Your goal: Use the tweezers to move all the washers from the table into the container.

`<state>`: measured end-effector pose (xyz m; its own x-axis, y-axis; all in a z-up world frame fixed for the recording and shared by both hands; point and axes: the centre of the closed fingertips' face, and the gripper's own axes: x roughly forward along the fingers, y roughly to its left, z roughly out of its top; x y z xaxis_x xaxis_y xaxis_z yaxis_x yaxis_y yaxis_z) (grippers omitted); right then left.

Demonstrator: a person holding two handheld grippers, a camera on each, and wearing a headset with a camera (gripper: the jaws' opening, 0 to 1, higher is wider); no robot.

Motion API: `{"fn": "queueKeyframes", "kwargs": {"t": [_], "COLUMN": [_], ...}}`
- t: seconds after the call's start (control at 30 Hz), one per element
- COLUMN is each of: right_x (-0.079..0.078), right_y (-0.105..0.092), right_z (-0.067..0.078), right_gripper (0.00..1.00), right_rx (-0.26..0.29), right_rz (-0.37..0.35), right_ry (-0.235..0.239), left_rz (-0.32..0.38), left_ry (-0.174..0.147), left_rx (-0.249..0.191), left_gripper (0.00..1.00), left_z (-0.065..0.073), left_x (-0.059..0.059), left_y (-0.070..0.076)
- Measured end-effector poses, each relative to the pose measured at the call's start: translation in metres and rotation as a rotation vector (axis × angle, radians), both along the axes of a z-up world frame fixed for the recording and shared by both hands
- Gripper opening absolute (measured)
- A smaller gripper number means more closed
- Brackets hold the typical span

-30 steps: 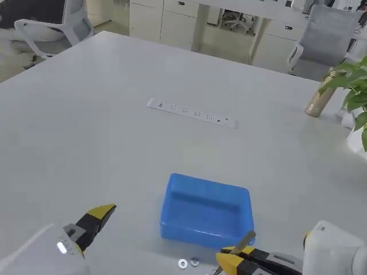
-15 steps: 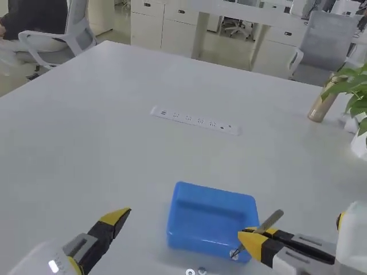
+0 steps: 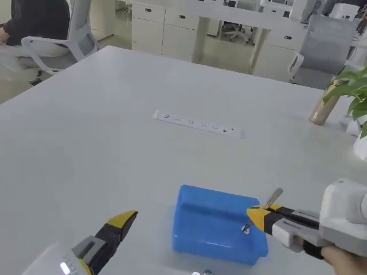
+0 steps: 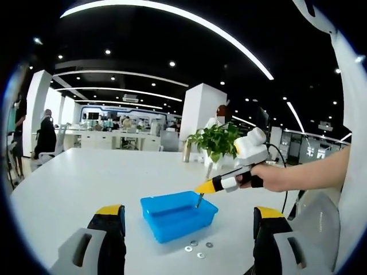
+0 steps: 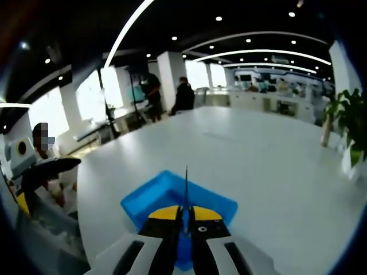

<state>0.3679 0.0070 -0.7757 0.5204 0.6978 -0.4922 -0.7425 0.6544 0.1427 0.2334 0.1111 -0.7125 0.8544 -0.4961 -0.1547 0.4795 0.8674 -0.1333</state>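
Head view reference: locate the blue rectangular plastic container (image 3: 221, 226) at 6 o'clock on the white tabletop (image 3: 114, 143). Find the right gripper (image 3: 257, 216) at 4 o'clock, yellow-tipped jaws pressed together and pinching the thin metal tweezers (image 3: 274, 196). Note the tweezers angled downward, tip over the container's 3 o'clock side. Cannot tell whether the tip carries a washer.

Confirm in the right gripper view: tweezers upright between the pressed jaws, container directly ahead at 6 o'clock.

Find the left gripper (image 4: 188, 211) at 7 o'clock of the head view, near the container and apart from it. Verify in the left gripper view both jaws spread wide, pinching nothing.

See three small silver metal washers (image 4: 198, 250) at 6 o'clock in the left gripper view. Note them lying on the tabletop just beside the container's near wall, outside the container.

Note the white power strip (image 3: 198, 124) at 12 o'clock from the container, well apart. Note also a green leafy plant (image 3: 350, 89) and a gold bottle (image 3: 320, 107) at 2 o'clock.
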Motion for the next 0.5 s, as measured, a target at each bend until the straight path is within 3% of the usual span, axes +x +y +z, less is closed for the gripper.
{"fn": "queueKeyframes", "kwargs": {"t": [0.2, 0.3, 0.4, 0.5], "right_x": [0.007, 0.008, 0.011, 0.012], "right_y": [0.002, 0.003, 0.004, 0.003], "right_z": [-0.017, -0.018, -0.015, -0.017], "right_gripper": [0.03, 0.03, 0.03, 0.03], "right_rx": [-0.071, -0.076, -0.048, -0.071], "right_rz": [0.029, 0.03, 0.014, 0.021], "right_ry": [-0.008, -0.008, -0.019, -0.02], "left_rz": [0.0, 0.005, -0.009, 0.013], "left_ry": [0.001, 0.009, -0.029, -0.032], "left_rx": [0.004, -0.006, -0.046, -0.051], "left_gripper": [0.94, 0.94, 0.99, 0.99], "left_z": [-0.001, -0.001, 0.008, 0.008], "left_x": [0.0, 0.001, 0.001, 0.002], "left_y": [0.0, 0.002, 0.0, 0.004]}}
